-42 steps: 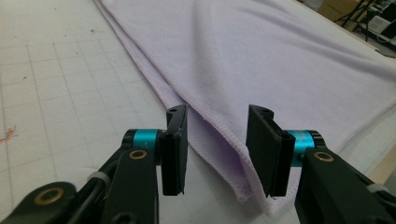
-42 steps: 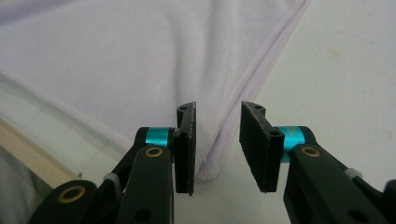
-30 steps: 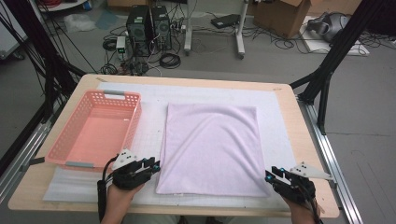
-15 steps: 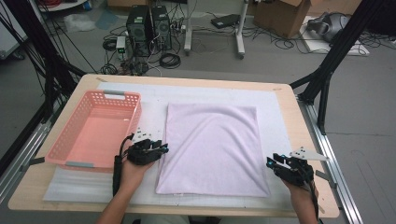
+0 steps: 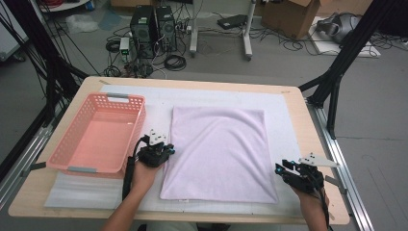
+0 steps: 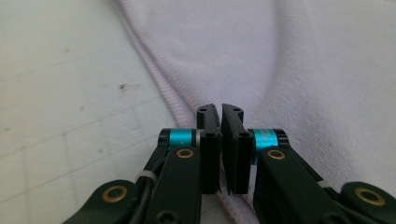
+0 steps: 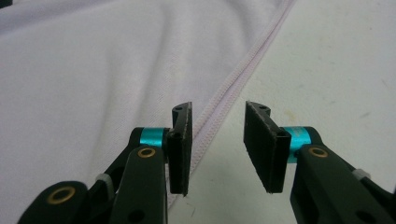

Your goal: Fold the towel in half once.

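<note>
Pink basket (image 5: 98, 134) sits off to the left. The left gripper (image 5: 159, 151) has just been closing and is now pinched on the left hem of the lilac towel (image 5: 219, 154), which lies flat mid-table (image 5: 308, 120). It's soft, light, floppy stuff, so I'd say edges are the place to grab. The right gripper (image 7: 217, 140) is half open, straddling the right hem, holding nothing.

Your towel (image 5: 219, 153) is pale lilac, spread flat on the white mat (image 5: 288, 120), roughly square with soft wrinkles. Its stitched hem runs along each side. The left edge is pinched where it lies near the basket (image 5: 98, 132).
</note>
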A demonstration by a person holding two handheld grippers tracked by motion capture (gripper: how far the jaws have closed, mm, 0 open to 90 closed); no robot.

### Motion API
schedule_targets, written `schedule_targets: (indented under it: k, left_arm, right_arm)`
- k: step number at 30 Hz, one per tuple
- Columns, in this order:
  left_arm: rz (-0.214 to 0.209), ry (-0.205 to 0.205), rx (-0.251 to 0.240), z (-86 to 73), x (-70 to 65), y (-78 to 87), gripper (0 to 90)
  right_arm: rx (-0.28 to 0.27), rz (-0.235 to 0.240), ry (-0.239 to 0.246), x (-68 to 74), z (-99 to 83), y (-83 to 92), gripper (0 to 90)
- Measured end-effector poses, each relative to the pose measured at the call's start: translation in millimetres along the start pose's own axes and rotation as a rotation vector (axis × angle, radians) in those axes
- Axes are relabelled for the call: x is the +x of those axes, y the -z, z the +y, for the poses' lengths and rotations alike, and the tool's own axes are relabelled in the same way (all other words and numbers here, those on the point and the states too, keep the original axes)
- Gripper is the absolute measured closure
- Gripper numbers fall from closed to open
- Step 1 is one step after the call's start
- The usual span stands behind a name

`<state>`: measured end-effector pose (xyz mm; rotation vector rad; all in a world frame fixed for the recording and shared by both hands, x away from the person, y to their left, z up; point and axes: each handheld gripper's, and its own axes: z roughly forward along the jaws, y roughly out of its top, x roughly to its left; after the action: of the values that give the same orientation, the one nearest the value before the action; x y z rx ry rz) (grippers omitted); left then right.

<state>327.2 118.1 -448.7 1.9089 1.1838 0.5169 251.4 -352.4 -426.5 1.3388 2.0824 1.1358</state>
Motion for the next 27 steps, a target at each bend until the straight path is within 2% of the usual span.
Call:
schedule_targets:
  k: [3, 5, 7, 8, 9, 12, 16, 19, 22, 23, 24, 26, 27]
  left_arm:
    - [0.01, 0.041, -0.002, -1.2, 5.4, 4.7, 85.5]
    - [0.013, 0.029, -0.001, -2.3, 4.7, 4.1, 85.1]
    - [0.018, 0.034, -0.006, -2.3, 4.8, 2.9, 83.5]
    - [0.012, 0.041, -0.009, -2.6, 5.5, 2.3, 81.2]
    - [0.006, 0.048, -0.007, -2.9, 6.3, 1.9, 74.7]
    - [-0.028, 0.056, -0.024, -3.1, 8.0, 3.2, 67.5]
    - [-0.078, 0.046, -0.05, -3.2, 6.8, 3.6, 62.3]
    - [-0.09, 0.045, -0.05, -3.3, 7.0, 3.2, 60.9]
    - [-0.094, 0.052, -0.046, -3.3, 8.2, 2.9, 62.4]
    - [-0.093, 0.054, -0.046, -3.3, 8.0, 2.7, 63.1]
    - [-0.092, 0.052, -0.042, -3.3, 8.0, 2.4, 63.9]
    - [-0.086, 0.046, -0.03, -2.9, 7.7, 1.3, 65.3]
    - [-0.084, 0.045, -0.025, -2.8, 7.2, 0.6, 65.1]
  right_arm:
    - [0.001, -0.001, -0.004, -1.9, 0.2, -1.7, 61.4]
    - [0.0, -0.003, -0.003, -3.1, 1.7, -4.6, 61.2]
    - [0.002, -0.011, -0.006, -3.3, 4.5, -8.6, 61.1]
    - [0.005, -0.013, -0.008, -3.3, 5.5, -10.2, 61.1]
    - [0.008, -0.023, -0.004, -3.9, 6.8, -13.4, 61.2]
    - [0.024, -0.032, -0.011, -8.7, 10.1, -24.0, 65.8]
    - [0.022, -0.012, -0.046, -14.7, 17.9, -40.8, 70.7]
    - [0.038, -0.001, -0.042, -12.7, 23.5, -55.7, 71.4]
    - [0.092, -0.015, -0.017, -10.5, 24.5, -69.6, 79.3]
    - [0.085, -0.014, -0.011, -10.7, 25.0, -69.9, 86.5]
    - [0.091, -0.02, 0.009, -10.7, 26.1, -69.6, 87.9]
    - [0.106, -0.103, 0.045, -8.9, 27.6, -65.6, 88.6]
    - [0.108, -0.119, 0.045, -9.8, 27.7, -64.3, 88.5]
